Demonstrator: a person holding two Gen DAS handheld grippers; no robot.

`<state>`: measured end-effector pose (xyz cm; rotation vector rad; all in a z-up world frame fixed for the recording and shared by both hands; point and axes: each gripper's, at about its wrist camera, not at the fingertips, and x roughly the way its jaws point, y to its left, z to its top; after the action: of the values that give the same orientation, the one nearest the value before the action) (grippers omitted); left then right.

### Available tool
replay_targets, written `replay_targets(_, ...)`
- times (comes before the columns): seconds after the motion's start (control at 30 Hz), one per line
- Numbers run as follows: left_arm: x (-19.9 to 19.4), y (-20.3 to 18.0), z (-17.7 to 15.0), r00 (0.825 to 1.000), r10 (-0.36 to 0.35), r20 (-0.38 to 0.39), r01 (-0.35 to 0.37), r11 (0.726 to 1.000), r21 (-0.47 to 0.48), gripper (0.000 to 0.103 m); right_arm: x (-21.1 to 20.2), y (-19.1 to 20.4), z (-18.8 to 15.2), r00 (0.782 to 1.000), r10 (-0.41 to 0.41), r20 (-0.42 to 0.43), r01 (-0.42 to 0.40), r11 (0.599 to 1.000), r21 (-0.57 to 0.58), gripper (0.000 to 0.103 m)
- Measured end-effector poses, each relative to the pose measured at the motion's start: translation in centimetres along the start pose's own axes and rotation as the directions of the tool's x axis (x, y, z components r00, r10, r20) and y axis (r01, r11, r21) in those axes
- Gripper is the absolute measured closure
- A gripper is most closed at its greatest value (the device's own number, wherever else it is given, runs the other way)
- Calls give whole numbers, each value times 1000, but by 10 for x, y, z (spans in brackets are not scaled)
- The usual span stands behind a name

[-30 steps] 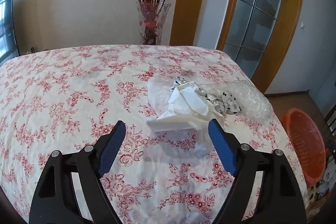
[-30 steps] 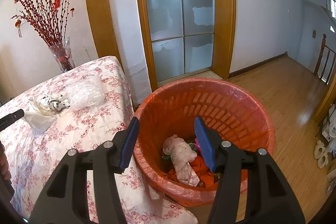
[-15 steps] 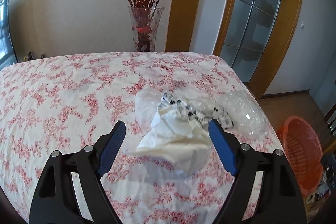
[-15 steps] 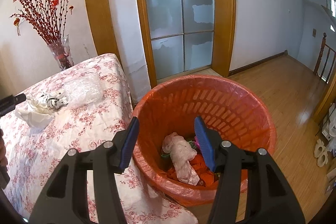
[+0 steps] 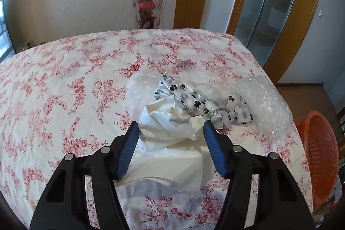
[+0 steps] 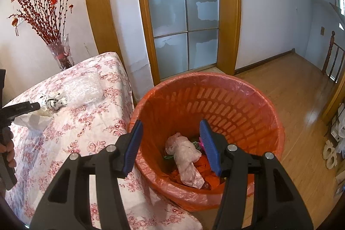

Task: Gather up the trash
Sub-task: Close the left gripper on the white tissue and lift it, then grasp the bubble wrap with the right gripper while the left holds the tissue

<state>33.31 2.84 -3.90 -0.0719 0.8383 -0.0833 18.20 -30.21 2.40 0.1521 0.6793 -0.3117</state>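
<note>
- The left gripper (image 5: 170, 133) has its jaws spread wide, one blue pad on each side of the crumpled white tissue (image 5: 170, 122) on the floral tablecloth (image 5: 64, 89); nothing is clamped yet.
- The right gripper (image 6: 170, 141) is also spread and empty, hovering over the mouth of the orange trash basket (image 6: 237, 87), which holds a pale plastic wad (image 6: 185, 154) and some orange scraps.
- In the left wrist view the tissue sits at the centre; the paw-print wrapper (image 5: 194, 100) touches it at 1 o'clock, with bubble wrap (image 5: 265, 100) further out toward 2 o'clock and a clear plastic film (image 5: 138, 87) tucked beneath at 11 o'clock.
- Risk: the tissue is soft and loosely folded, so a shallow closure would probably pinch only a flap and let the rest trail or tear.
- Risk: a low closure could catch the tablecloth or the film and drag the cloth along.
- Risk: the wrapper leans on the tissue, so a lift may pull it halfway and drop it short of the basket.
- Edges: the table's right edge runs just beyond the bubble wrap at 3 o'clock, with the basket on the floor beside it.
- Room: bare cloth spreads from 7 to 11 o'clock; the glass vase (image 5: 146, 5) stands behind the table at 12 o'clock, well apart from the trash.
</note>
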Motion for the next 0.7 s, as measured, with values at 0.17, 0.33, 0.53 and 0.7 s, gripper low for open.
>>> replay_targets(0.17,-3,10,-3,999,-27,29,28,999,-25,54,0,7,0,1000,15,0,-15,1000,-9,49)
replay_targets(0.33,-14,20,-8,998,-37,60,39,999,-36,54,-1,20,1,999,35,-1,-35,999,-31,49)
replay_targets(0.53,-33,41,-14,995,-24,93,28,999,-42,54,0,44,7,996,86,-2,-86,994,-63,49)
replay_targets(0.7,-46,65,-16,993,1,117,5,999,-53,54,6,72,17,989,144,-10,-145,986,-85,49)
